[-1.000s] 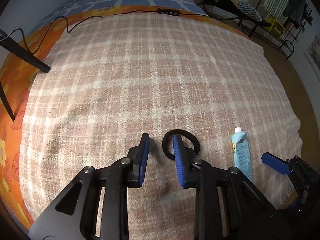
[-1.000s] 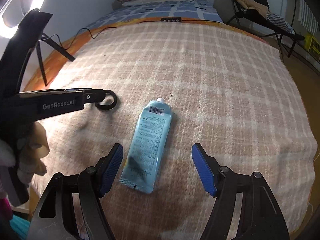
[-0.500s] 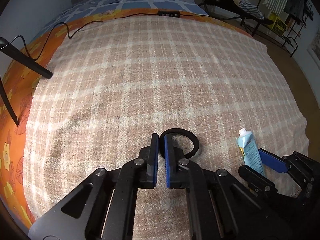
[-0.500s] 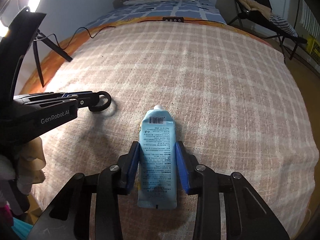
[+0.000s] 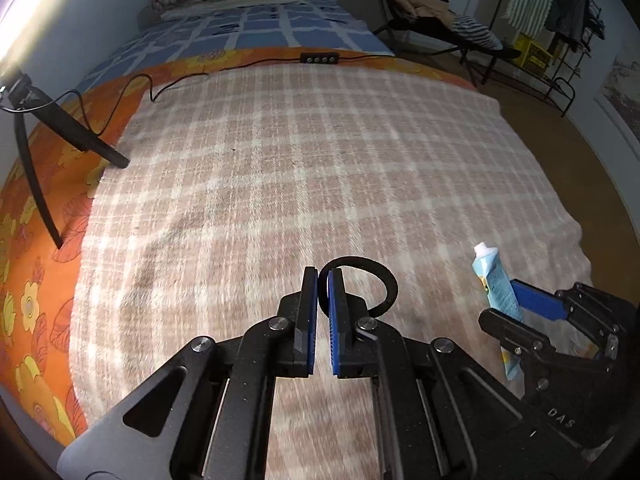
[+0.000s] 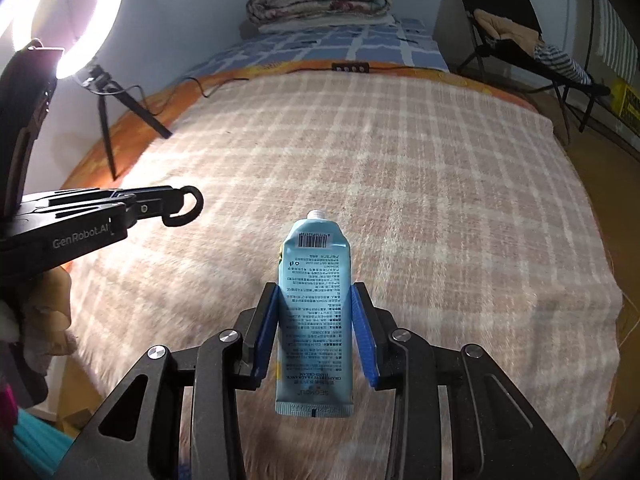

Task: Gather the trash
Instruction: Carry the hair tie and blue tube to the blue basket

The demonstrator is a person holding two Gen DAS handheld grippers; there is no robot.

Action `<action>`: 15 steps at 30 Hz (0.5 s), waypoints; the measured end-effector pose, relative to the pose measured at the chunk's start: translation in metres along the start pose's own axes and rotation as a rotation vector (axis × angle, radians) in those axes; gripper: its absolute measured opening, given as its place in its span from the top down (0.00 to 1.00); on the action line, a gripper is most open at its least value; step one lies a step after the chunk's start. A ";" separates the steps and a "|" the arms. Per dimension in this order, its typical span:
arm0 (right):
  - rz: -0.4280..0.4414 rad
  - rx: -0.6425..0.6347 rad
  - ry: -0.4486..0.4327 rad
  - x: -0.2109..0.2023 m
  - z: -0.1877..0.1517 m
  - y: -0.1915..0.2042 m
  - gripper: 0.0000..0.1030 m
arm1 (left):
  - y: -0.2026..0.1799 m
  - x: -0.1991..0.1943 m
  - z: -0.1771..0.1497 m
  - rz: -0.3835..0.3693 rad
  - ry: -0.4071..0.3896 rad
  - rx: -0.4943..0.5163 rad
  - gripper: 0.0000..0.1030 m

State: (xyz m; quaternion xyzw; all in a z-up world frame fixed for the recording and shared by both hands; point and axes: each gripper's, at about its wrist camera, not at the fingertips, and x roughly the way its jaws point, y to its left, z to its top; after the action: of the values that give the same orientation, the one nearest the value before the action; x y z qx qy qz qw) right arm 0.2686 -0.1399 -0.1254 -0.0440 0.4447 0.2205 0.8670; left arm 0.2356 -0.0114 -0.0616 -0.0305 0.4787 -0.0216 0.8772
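fingers [image 6: 362, 336] tight on tube [image 6: 314, 300]

The right gripper [image 6: 316, 332] clamps a blue tube [image 6: 314, 308] above the plaid blanket [image 6: 440, 208], its white nozzle pointing away.

"GenRobot.AI" is showing in white on the left gripper [image 6: 176, 210]. "DAS" is showing on the right gripper [image 5: 516, 300]. The tube [image 6: 314, 312] is carrying a barcode and, probably, "SEOMOU".

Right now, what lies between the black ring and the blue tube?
Only bare plaid blanket separates the black ring from the blue tube, seen in the right wrist view.
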 end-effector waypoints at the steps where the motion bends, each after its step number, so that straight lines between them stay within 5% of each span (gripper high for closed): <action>1: 0.006 -0.006 -0.006 -0.006 -0.003 0.002 0.67 | -0.002 -0.005 -0.004 -0.003 -0.004 0.005 0.97; 15: 0.059 -0.116 -0.059 -0.075 -0.045 0.039 0.67 | -0.023 -0.083 -0.070 -0.021 -0.081 0.070 0.97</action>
State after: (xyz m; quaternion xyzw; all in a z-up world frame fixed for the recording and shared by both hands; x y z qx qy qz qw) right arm 0.1805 -0.1429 -0.0885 -0.0744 0.4064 0.2726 0.8689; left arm 0.1318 -0.0306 -0.0278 -0.0054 0.4413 -0.0461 0.8962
